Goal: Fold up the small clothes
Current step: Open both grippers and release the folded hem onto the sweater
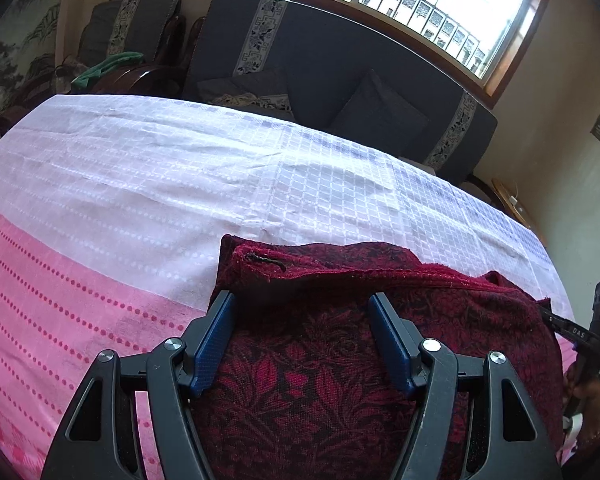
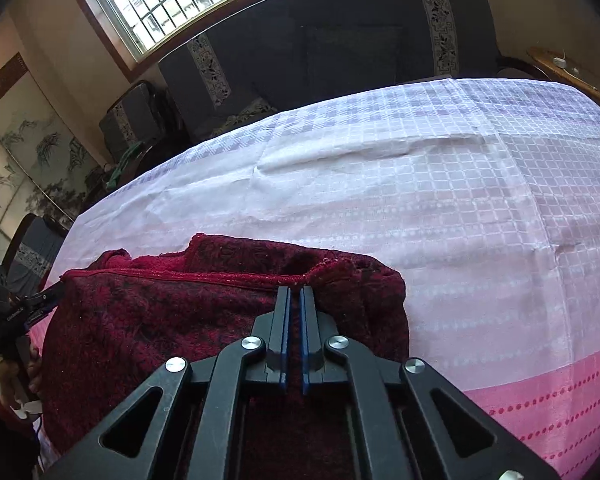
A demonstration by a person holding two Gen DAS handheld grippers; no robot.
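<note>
Pink-white tablecloth [image 1: 140, 184] | red garment [image 1: 320, 360] | left tongs [image 1: 302, 308] apart | right tongs [image 2: 296, 292] closed

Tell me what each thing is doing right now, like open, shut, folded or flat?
Left hand-held gripper: open, above the cloth.
Right hand-held gripper: shut, over the cloth's edge.
Dark red cloth: bunched, partly folded.
Pink and white tablecloth: spread out, slightly wrinkled.
</note>
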